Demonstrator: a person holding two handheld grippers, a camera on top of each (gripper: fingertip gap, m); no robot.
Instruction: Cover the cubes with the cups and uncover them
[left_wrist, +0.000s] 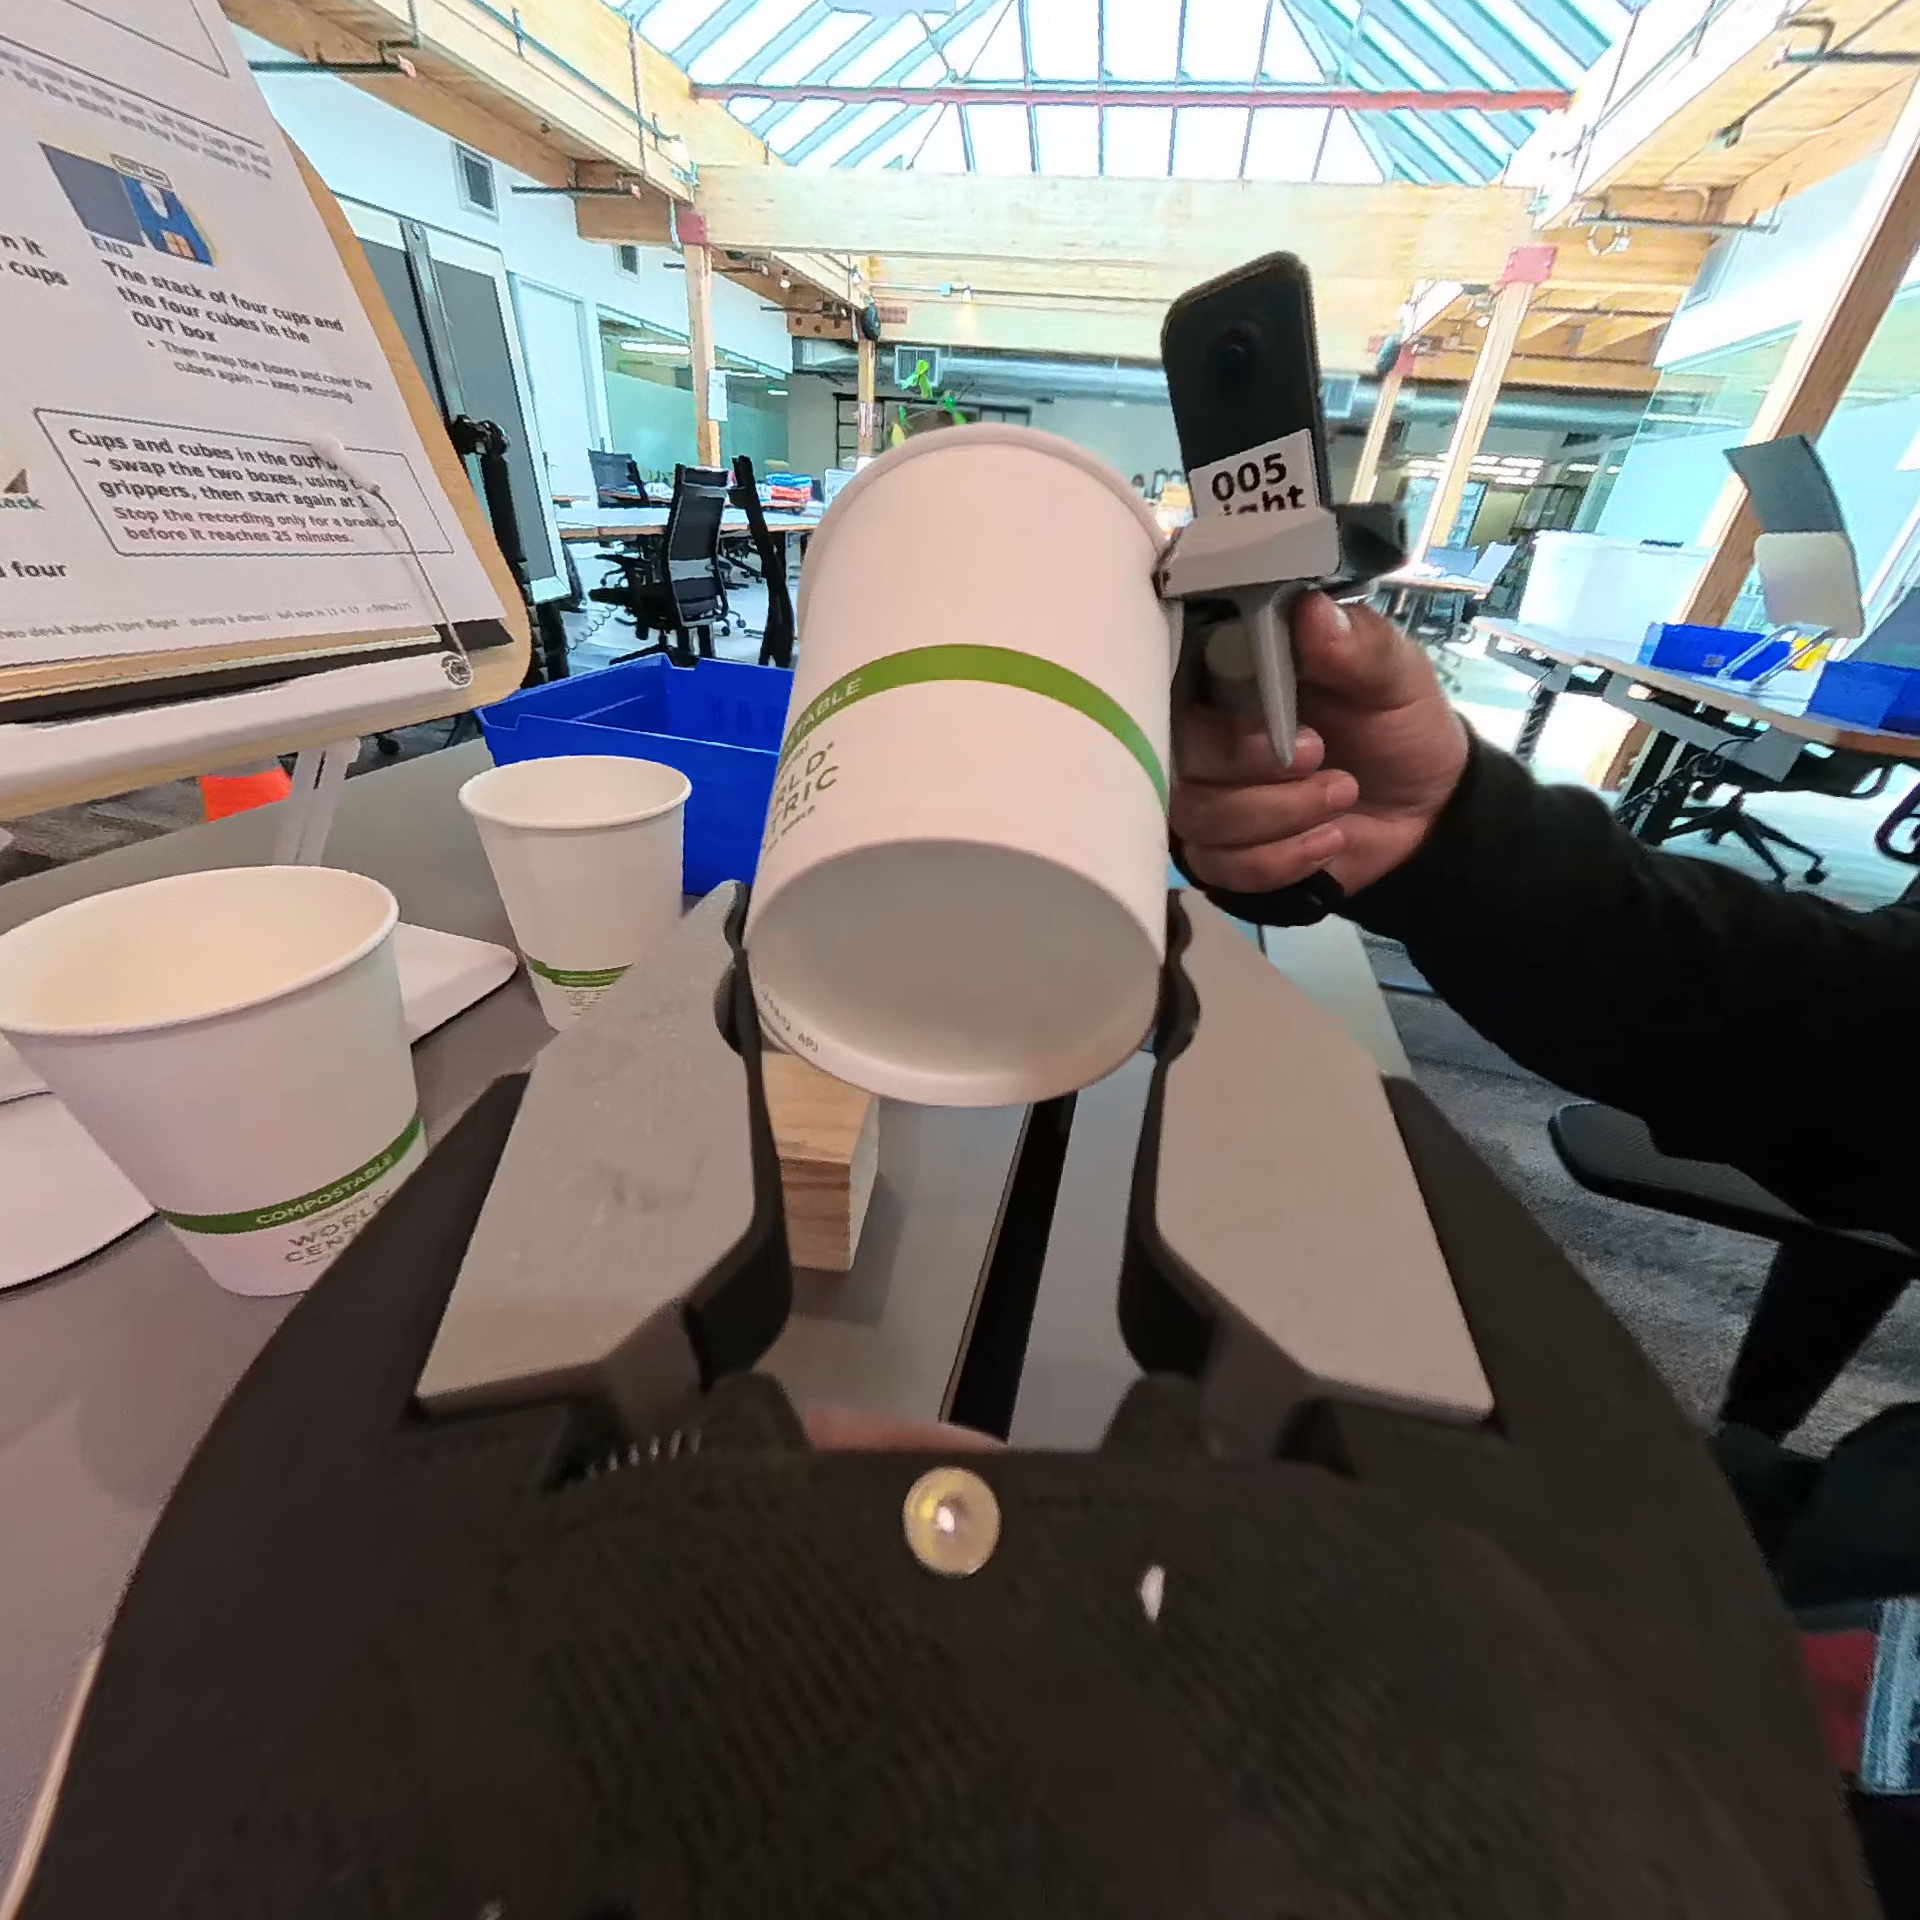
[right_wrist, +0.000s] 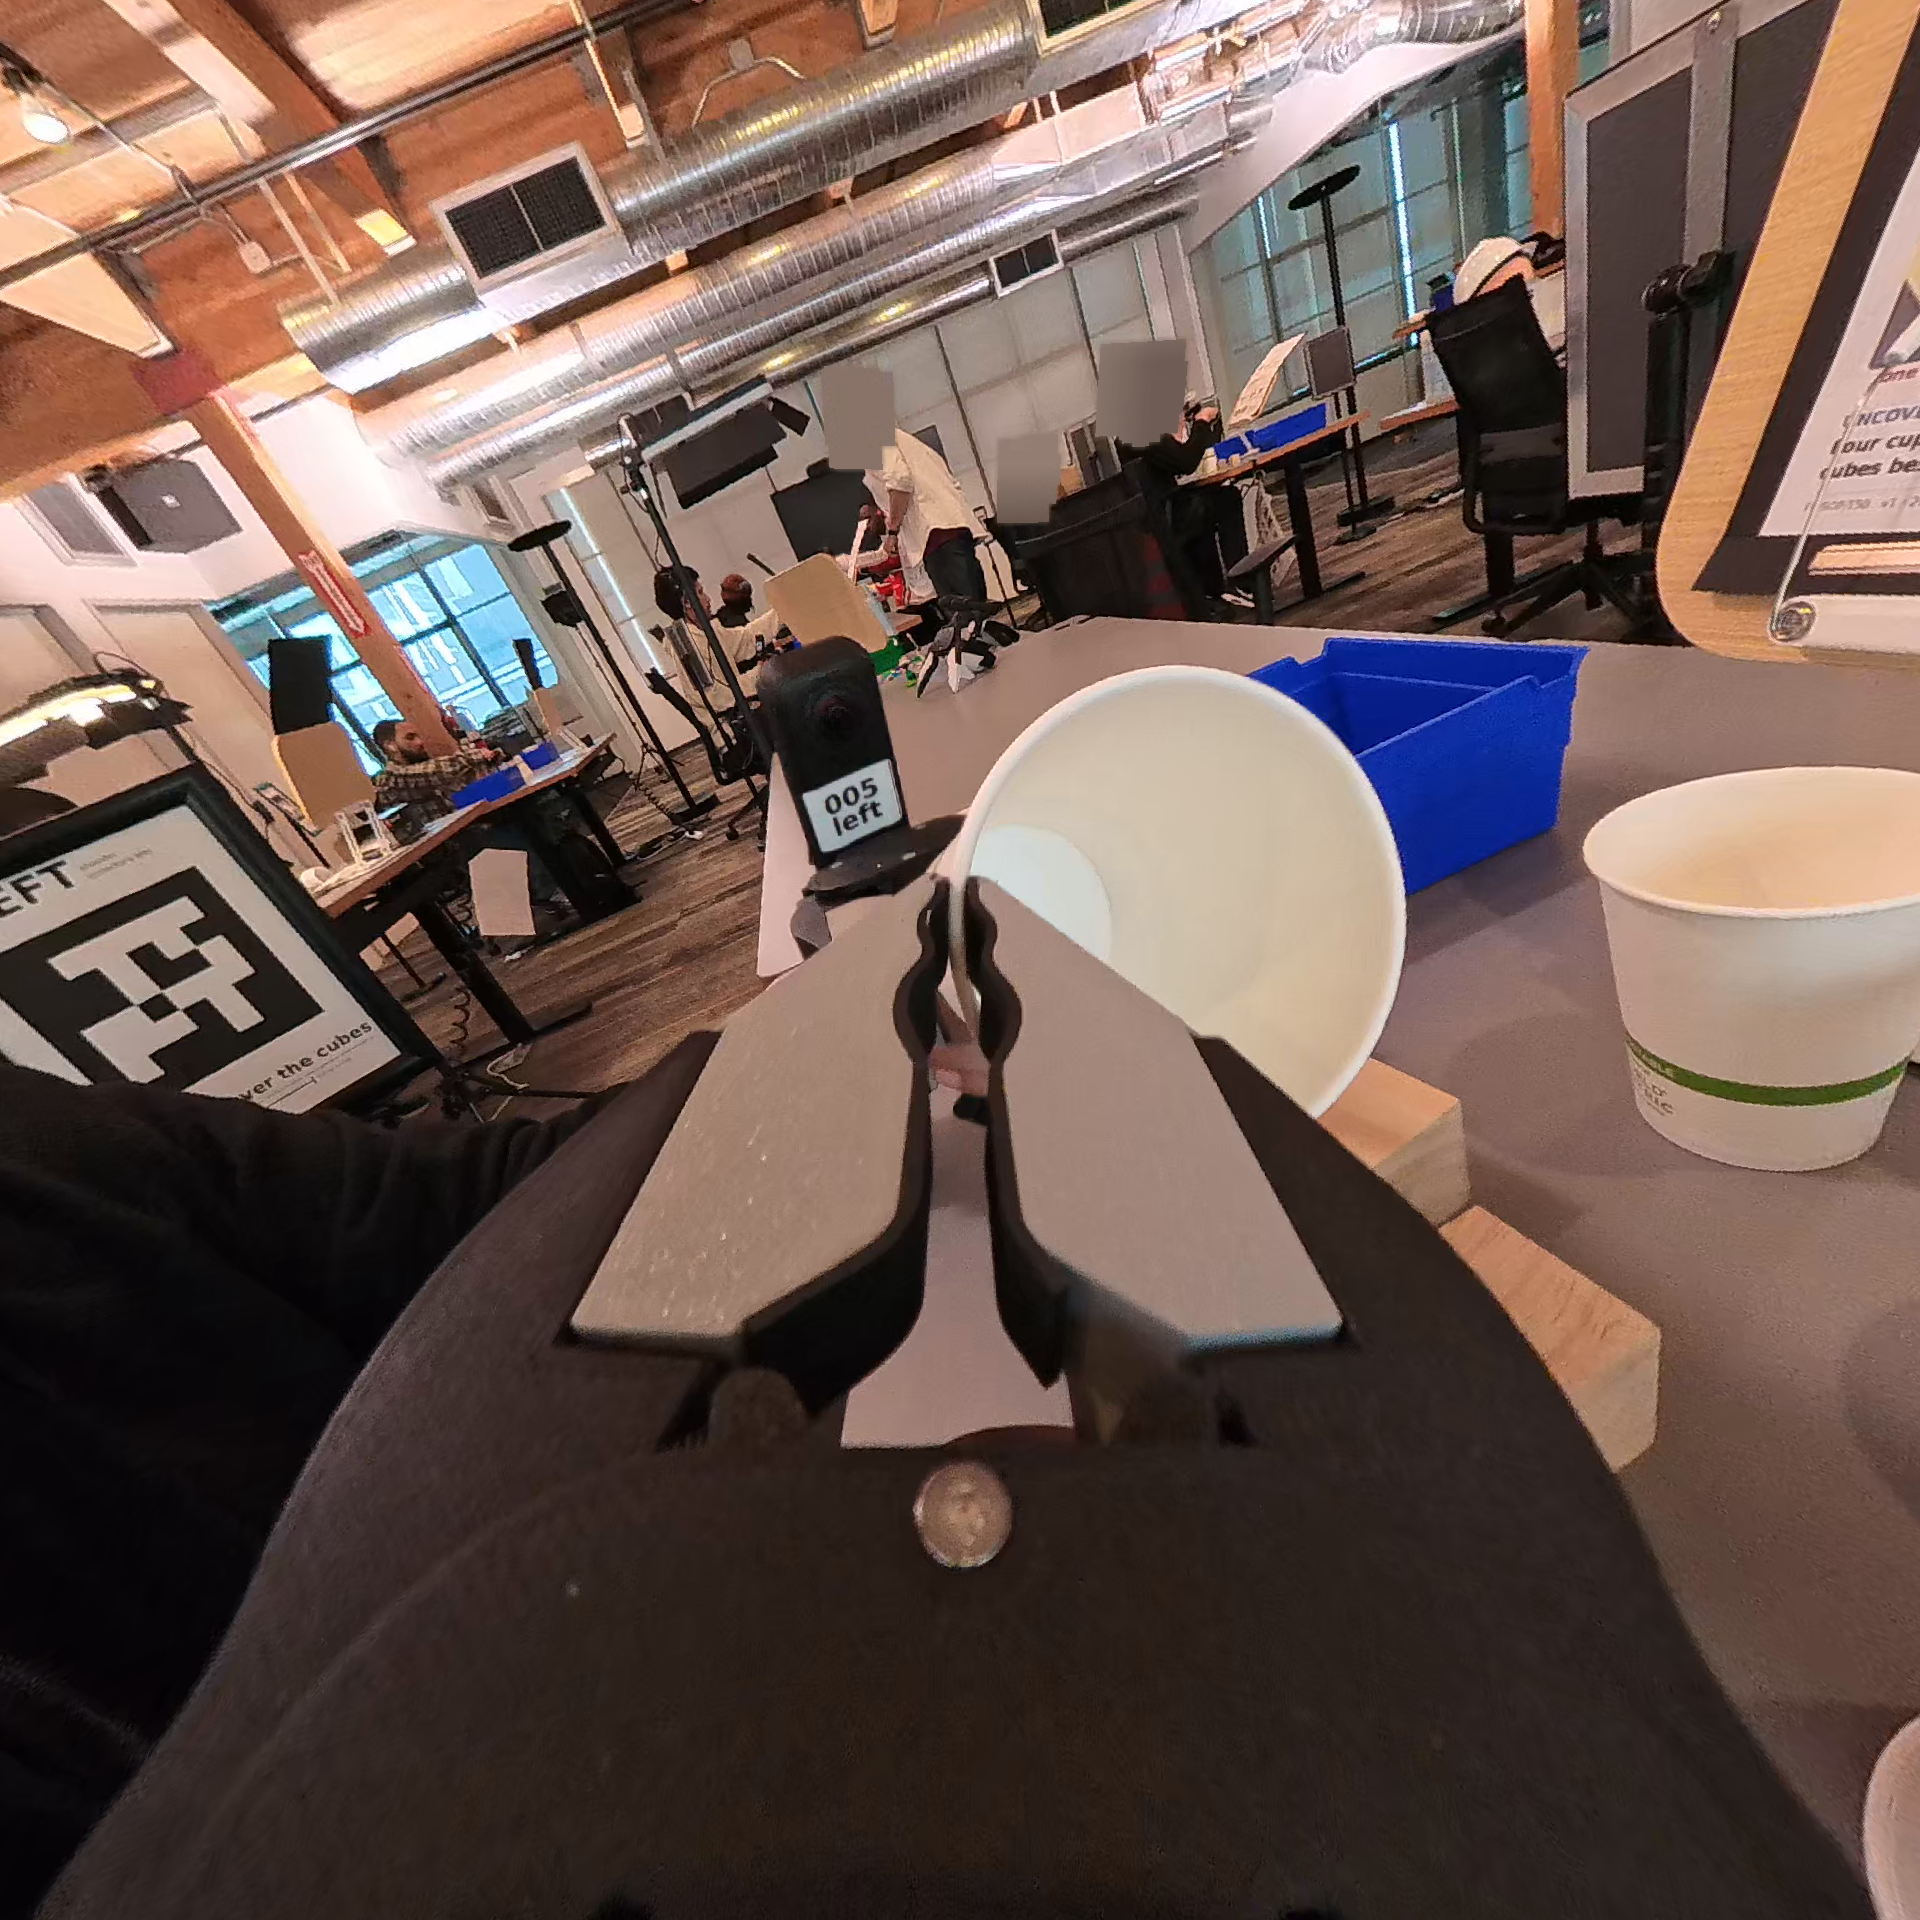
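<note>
Cups: 3 white paper cups with a green band. 1 held cup (left_wrist: 966, 769) is in the air, tipped on its side; 2 stand upright on the table, a near cup (left_wrist: 223, 1081) and a far cup (left_wrist: 582, 873).
Cubes: 2 wooden blocks show in the right wrist view, a block (right_wrist: 1403, 1138) just under the held cup's rim and a second block (right_wrist: 1558, 1340) closer to the camera.
Left gripper (left_wrist: 956, 966): its fingers are clamped on either side of the held cup's base.
Right gripper (right_wrist: 961, 935): its fingers are pinched together on the held cup's rim (right_wrist: 951, 914).
Bins: 1 blue bin (left_wrist: 634, 727) sits behind the cups.
Surface: a grey table (right_wrist: 1558, 997), with 1 instruction sheet on a wooden stand (left_wrist: 208, 343) at its edge.
Room: an open office with wooden beams, a glass roof, metal ducts, desks, black chairs and several people well apart from the table.
</note>
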